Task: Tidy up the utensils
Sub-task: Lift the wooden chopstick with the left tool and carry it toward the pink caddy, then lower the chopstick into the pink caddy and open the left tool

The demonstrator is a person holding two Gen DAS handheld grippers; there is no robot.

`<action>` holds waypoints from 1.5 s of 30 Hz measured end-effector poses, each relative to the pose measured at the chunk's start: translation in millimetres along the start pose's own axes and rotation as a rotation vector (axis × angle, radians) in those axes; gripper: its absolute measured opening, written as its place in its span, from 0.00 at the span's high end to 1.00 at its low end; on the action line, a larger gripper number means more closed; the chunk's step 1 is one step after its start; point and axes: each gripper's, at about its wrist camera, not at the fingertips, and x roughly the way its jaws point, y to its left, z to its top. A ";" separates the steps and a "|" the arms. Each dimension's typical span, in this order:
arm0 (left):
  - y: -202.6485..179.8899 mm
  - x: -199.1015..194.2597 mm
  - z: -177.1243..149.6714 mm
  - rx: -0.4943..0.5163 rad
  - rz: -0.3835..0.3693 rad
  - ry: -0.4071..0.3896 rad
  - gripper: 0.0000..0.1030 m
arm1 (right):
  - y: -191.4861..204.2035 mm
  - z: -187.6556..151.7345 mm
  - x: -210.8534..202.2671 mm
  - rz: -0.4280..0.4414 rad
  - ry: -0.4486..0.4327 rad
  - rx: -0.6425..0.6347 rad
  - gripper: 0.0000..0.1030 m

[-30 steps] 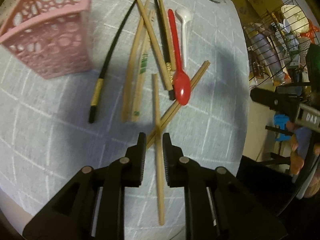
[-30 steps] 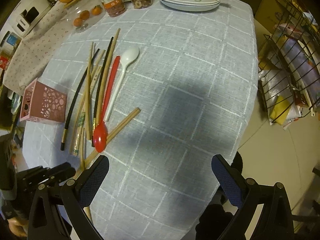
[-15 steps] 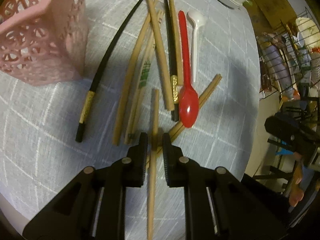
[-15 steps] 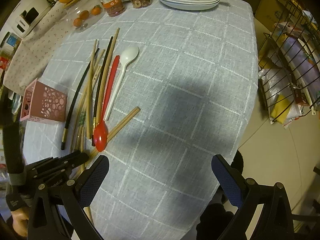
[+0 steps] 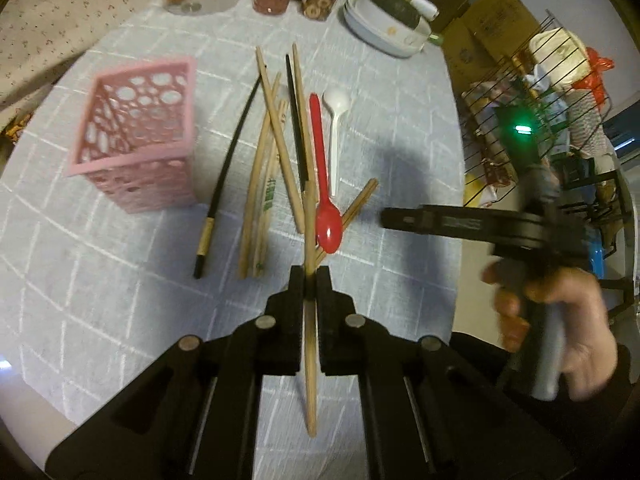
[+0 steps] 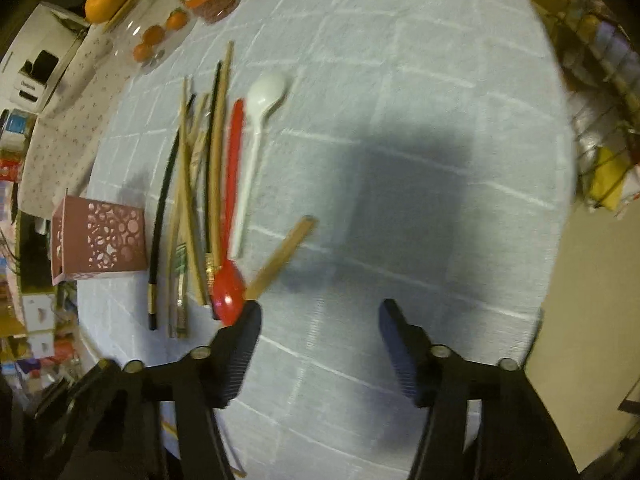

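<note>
Bottom centre of the left wrist view, the left gripper (image 5: 309, 280) has its jaws clamped on a long pale wooden chopstick (image 5: 309, 344); the stick runs between the pads, tail toward the bottom edge, tip up over the pile. Grip sits roughly mid-length, so the stick could pivot or slide out on the way to the holder. Its tip is close to the glossy red plastic spoon (image 5: 326, 216) and the diagonal wooden chopstick pair (image 5: 360, 204), so a swing could drag them.

Mid frame: the loose bundle of wooden and black chopsticks (image 5: 276, 160) and the white plastic spoon (image 5: 336, 120) lie on the grey checked tablecloth (image 5: 120, 280). Left of them stands the pink perforated plastic holder (image 5: 140, 136), light and possibly easy to tip if bumped.

Right wrist view: the right gripper (image 6: 320, 320) is closing, nothing between its jaws, left pad just beside the red spoon bowl; risk is nudging it.

Only the left view shows the held stick and the hand (image 5: 560, 320) on the right gripper; the right view does not show the grasp.
</note>
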 end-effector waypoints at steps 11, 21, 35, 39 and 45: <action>16.9 -25.1 -8.5 -0.022 -0.009 -0.068 0.93 | 37.8 13.7 26.0 -0.166 -0.060 0.004 0.62; 28.8 -49.6 -16.9 -0.027 0.024 -0.135 0.94 | 33.3 12.3 21.4 -0.138 -0.078 -0.026 0.92; 20.7 -103.0 -20.0 0.039 0.076 -0.352 0.94 | 68.5 -52.2 -94.4 0.031 -0.349 -0.305 0.92; 20.0 -128.5 -20.8 0.049 0.098 -0.459 0.94 | 85.4 -67.9 -130.7 0.076 -0.446 -0.374 0.93; 19.7 -158.4 -18.2 0.049 0.145 -0.614 0.94 | 112.0 -80.7 -173.7 0.140 -0.603 -0.439 0.95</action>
